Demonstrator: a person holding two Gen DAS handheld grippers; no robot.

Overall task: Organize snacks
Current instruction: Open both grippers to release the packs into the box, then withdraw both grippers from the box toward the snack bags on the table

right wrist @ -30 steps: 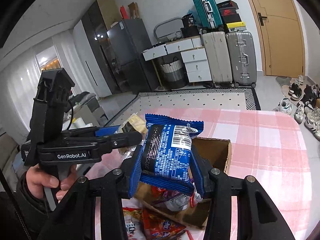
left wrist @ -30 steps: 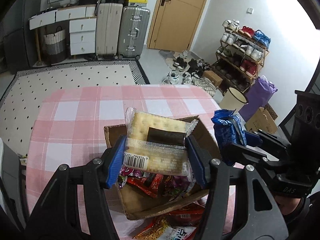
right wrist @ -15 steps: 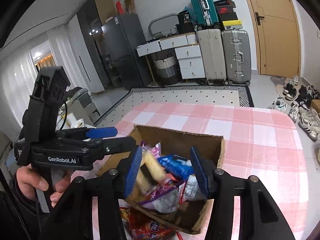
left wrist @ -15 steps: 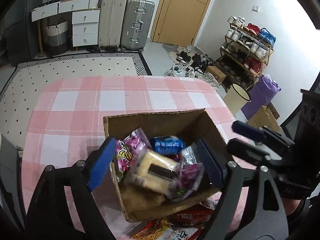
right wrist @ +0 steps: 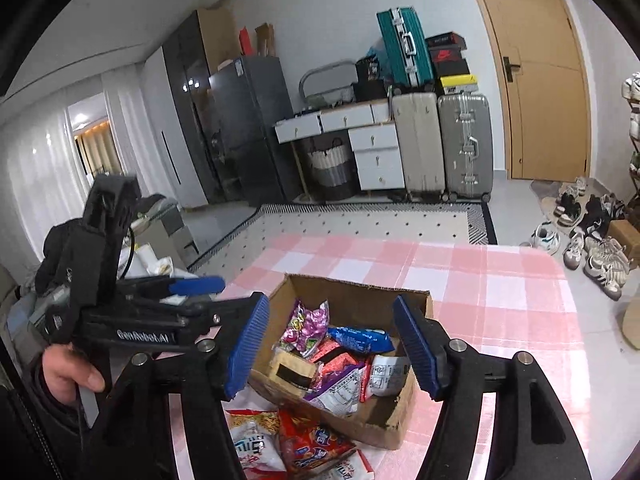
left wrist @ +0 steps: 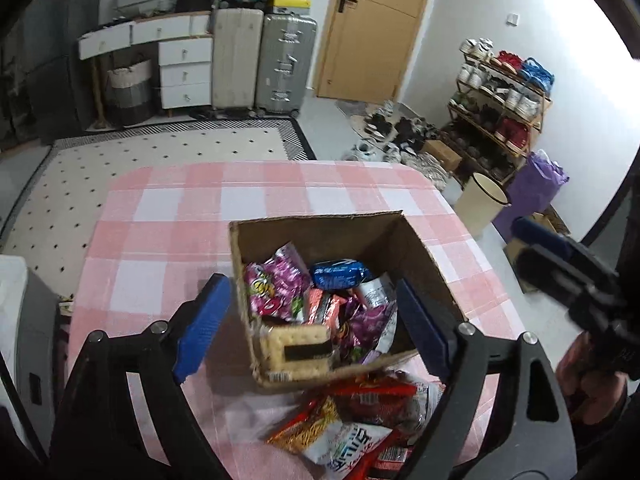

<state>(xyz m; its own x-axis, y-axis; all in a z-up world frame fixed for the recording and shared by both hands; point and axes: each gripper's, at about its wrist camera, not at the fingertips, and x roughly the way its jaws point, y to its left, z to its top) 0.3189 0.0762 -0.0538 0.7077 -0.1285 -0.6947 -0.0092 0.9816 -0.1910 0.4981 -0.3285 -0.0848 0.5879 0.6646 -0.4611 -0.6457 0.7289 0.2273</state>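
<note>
Tablecloth [left wrist: 168,240]: pink-and-white check. Cardboard box [left wrist: 320,236], frame centre: brown. Inside it: blue packet [left wrist: 338,274], magenta-purple bag [left wrist: 276,284], pale cracker pack [left wrist: 296,346] with dark band. Lower frame, red and orange-white bags [left wrist: 352,420], print blurred, possibly noodle snacks. Gripper pads [left wrist: 204,324]: blue.

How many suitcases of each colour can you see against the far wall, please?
Teal suitcase: 1
Beige suitcase: 1
Silver suitcase: 1
Total: 3
</note>
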